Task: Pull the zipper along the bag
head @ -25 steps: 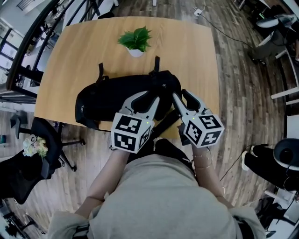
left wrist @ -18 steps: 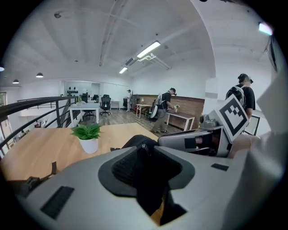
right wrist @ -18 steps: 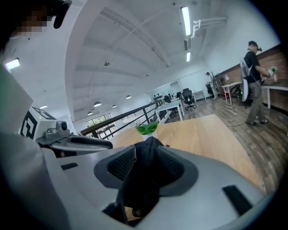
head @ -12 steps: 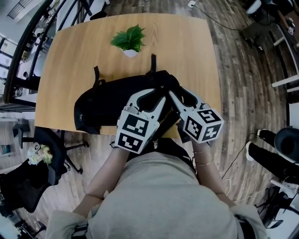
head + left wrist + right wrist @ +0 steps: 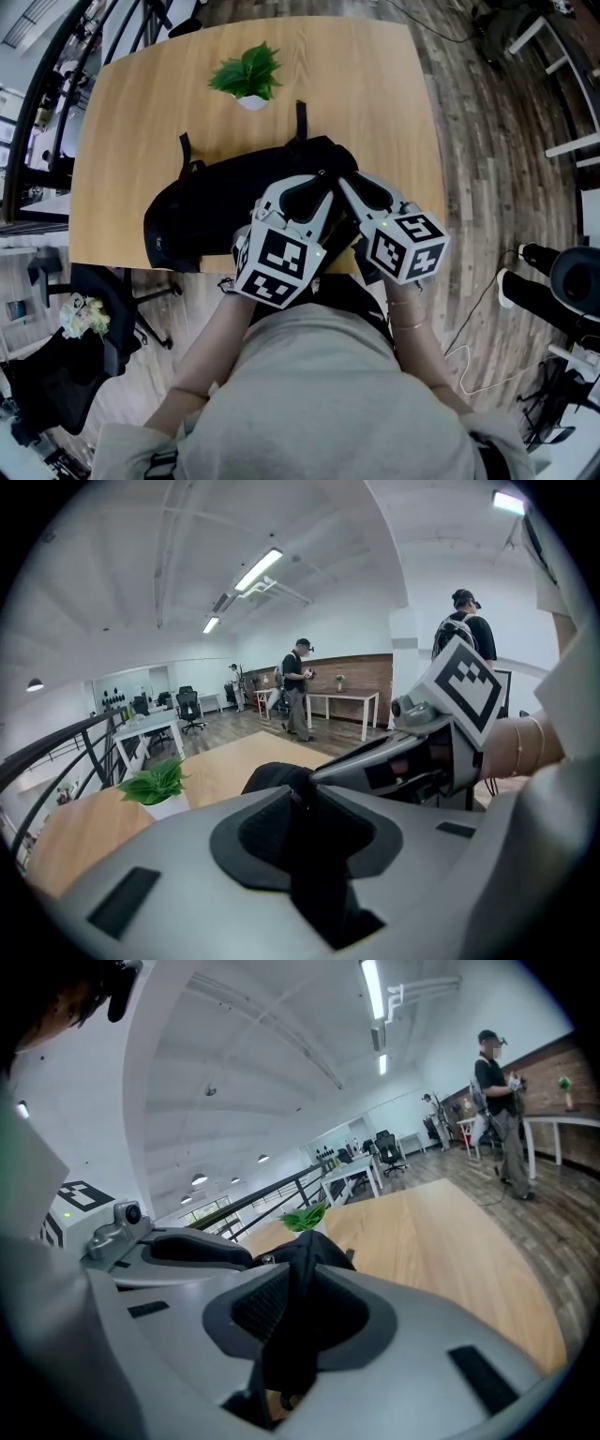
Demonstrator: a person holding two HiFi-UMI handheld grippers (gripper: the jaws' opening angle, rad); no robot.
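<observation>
- Bag [image 5: 211, 202] — black, lying across the near half of the wooden table [image 5: 141, 112]; a potted plant [image 5: 246, 77] stands beyond it;
- Left gripper [image 5: 300, 799] — jaws have just been closing; the pads pinch a fold of black bag fabric at the bag's right end;
- Right gripper [image 5: 295, 1274] — jaws likewise just closing; narrow, nipped on black bag fabric just beside the left gripper's tips.

The wooden desk [image 5: 122, 141] carries two things. A black bag [image 5: 202, 202] lies across its near half, reaching the near edge. A small potted plant [image 5: 246, 77] stands beyond it toward the far edge, apart from the bag.
</observation>
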